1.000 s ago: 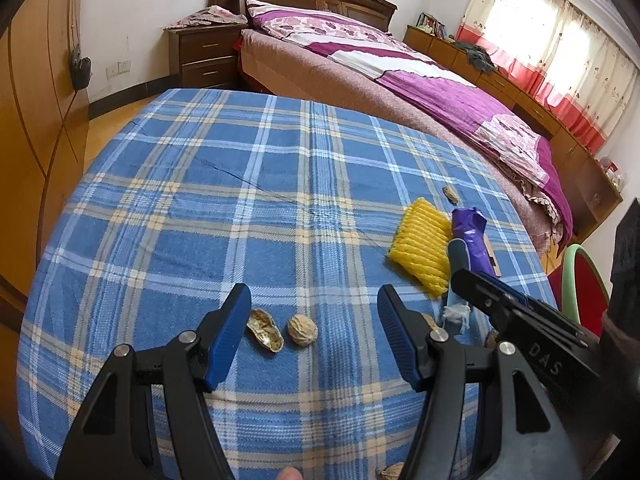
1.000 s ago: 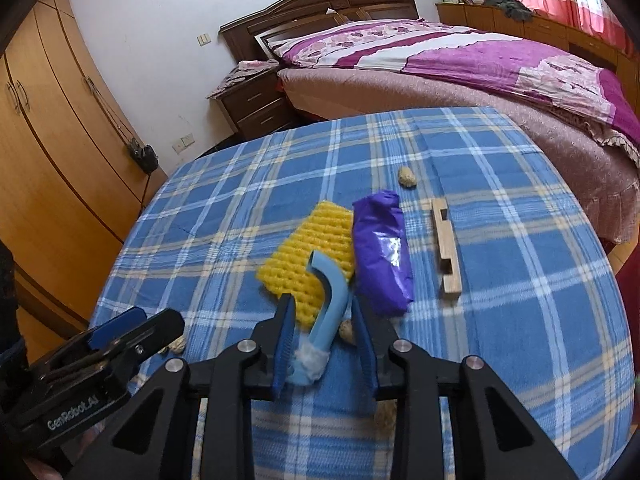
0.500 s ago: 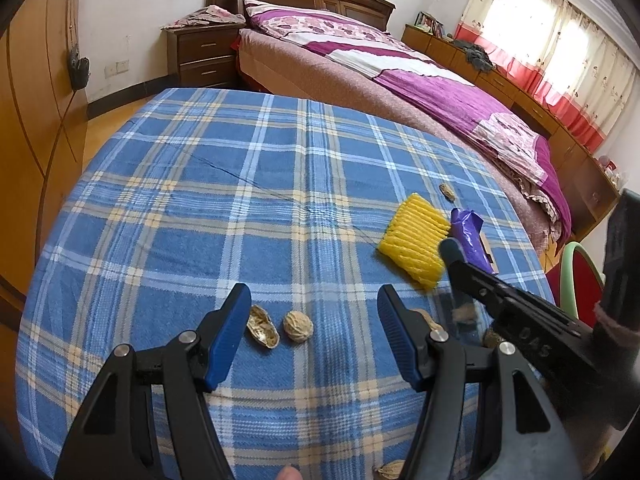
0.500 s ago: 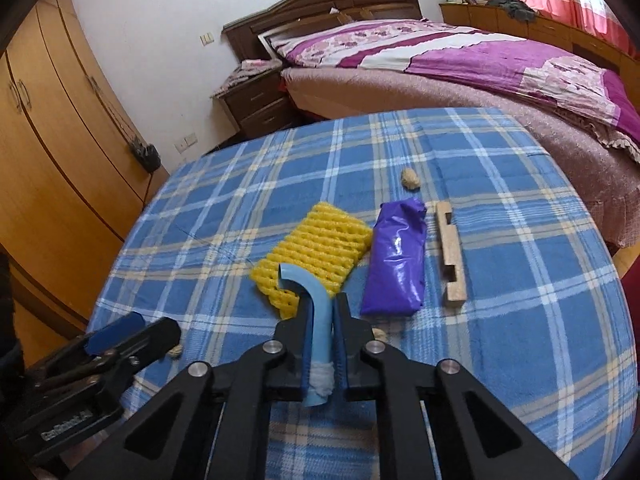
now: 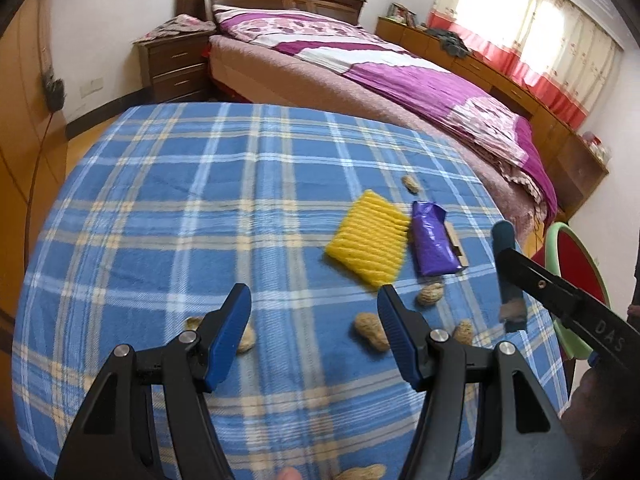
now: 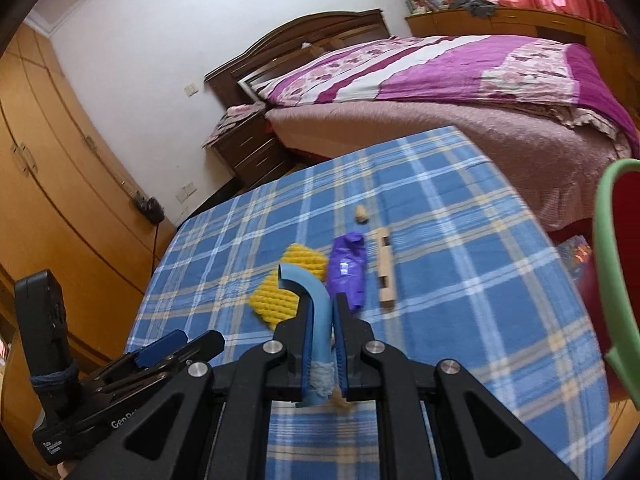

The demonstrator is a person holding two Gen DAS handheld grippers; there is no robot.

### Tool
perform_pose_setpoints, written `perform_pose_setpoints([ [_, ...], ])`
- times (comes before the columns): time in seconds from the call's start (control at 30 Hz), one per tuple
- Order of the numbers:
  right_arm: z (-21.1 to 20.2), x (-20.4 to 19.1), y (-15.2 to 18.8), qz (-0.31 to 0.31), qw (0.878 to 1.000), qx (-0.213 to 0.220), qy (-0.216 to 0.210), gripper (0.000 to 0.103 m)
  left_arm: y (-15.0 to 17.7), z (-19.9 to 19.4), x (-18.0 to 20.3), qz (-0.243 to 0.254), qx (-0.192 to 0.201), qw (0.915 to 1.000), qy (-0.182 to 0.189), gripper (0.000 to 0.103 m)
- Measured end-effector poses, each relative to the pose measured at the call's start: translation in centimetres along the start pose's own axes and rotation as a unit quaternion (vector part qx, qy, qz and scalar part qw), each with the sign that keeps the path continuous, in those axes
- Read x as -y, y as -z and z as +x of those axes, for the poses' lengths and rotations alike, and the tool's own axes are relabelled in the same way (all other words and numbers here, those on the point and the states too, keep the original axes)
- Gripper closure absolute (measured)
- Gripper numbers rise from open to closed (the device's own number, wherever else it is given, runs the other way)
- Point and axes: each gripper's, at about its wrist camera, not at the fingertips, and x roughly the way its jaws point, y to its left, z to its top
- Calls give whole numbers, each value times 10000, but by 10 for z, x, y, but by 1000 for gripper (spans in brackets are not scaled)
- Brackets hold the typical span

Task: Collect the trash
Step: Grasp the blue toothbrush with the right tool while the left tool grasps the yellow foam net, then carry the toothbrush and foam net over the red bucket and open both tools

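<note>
Right gripper [image 6: 320,322] was clamped on a curved blue strip [image 6: 314,304] — pads pressed flat against both its sides, the jaws having just been closing onto it. The strip's upper end curled up and to the left above the fingertips; its lower end, with a pale frayed patch, hung down between the jaws. From the left wrist view the strip [image 5: 505,264] showed clear of the table, held in the air near the right-hand edge.

Left gripper [image 5: 314,322] stood partly open with nothing between its pads, hovering above the blue checked tablecloth [image 5: 192,208]. A peanut shell [image 5: 370,330] lay just beside its right finger, another shell [image 5: 245,339] partly hidden behind its left finger.

Remaining litter on the cloth: a yellow ribbed foam piece [image 5: 370,242], a purple wrapper [image 5: 434,242] just to its right, a small wooden block [image 6: 385,270] beside the wrapper on the far side. More peanut shells — one [image 5: 430,294] near the foam's lower corner, one [image 5: 464,331] near the right edge, one [image 5: 411,184] farther back beyond the wrapper.

A green-rimmed red bin [image 6: 616,272] stood off the table's right side. A bed with a purple cover [image 5: 420,80] filled the background.
</note>
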Motion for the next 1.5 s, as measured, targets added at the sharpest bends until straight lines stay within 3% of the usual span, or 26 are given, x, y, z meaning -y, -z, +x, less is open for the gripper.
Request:
perform_pose_setpoints([
  [0.3, -26, 42, -3, 483, 9981, 278, 253, 91, -16, 22, 22, 281, -153, 9994, 117, 38],
  [0.53, -29, 64, 1, 730, 9965, 244, 318, 91, -31, 52, 37, 628, -288, 9976, -52, 38],
  [0.7, -28, 74, 3, 831, 9958, 209, 334, 91, -34, 72, 35, 557, -523, 9971, -27, 38],
  [1.0, -23, 82, 7, 951, 9949, 133, 323, 91, -32, 74, 41, 571, -445, 9974, -56, 36],
  [1.1, -25, 81, 8, 953, 9948, 143, 327, 91, -32, 74, 41, 521, -405, 9978, -24, 45],
  [1.27, -30, 83, 9, 966, 9946, 193, 339, 91, -30, 66, 39, 371, -354, 9980, 367, 88],
  [1.5, -43, 81, 10, 953, 9945, 292, 321, 91, -23, 37, 42, 368, 34, 9977, 574, 92],
])
